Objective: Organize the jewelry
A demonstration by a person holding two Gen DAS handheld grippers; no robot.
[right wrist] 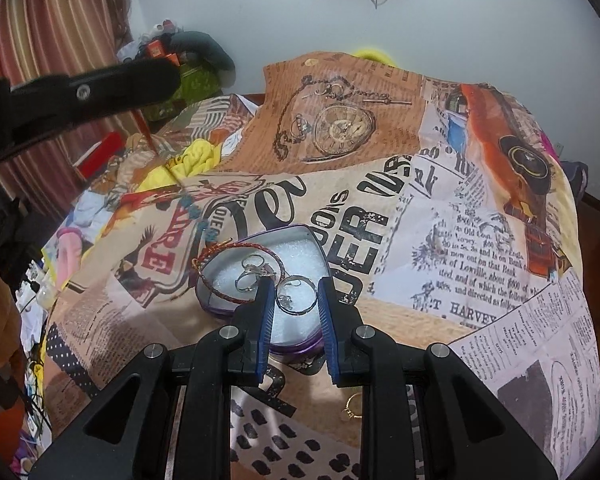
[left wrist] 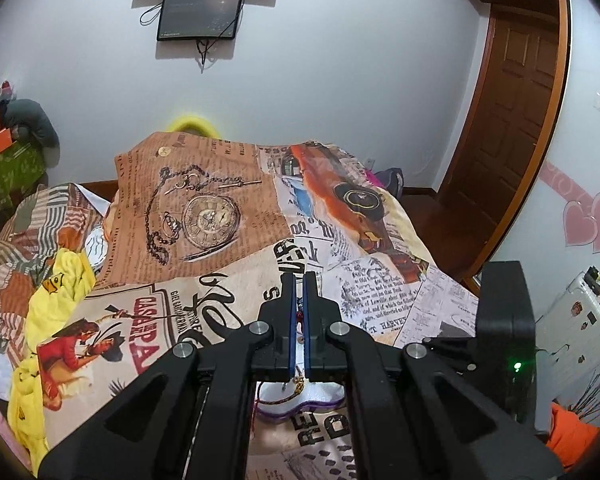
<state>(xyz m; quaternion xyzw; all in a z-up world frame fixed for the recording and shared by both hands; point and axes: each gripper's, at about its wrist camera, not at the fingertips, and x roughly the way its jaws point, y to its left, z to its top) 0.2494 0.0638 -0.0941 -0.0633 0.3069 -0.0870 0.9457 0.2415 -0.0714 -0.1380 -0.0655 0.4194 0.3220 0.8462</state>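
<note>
Hovering over a printed bedspread (right wrist: 452, 264), the right tongs (right wrist: 292, 294) sit released w/ a silver ring (right wrist: 298, 294) between the pads. That ring lies at 5 o'clock inside the purple heart-shaped tin (right wrist: 220, 298), a red braided bracelet (right wrist: 228, 272) draped over its 9 o'clock rim. Left tongs (left wrist: 299, 286) are clenched on a thin beaded strand (left wrist: 299, 316) above the tin.

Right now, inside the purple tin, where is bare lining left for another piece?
The heart-shaped tin has bare white foam toward its far point. The near-left side is crowded with silver rings, a red braided bracelet and a large hoop between the right gripper's fingers.
</note>
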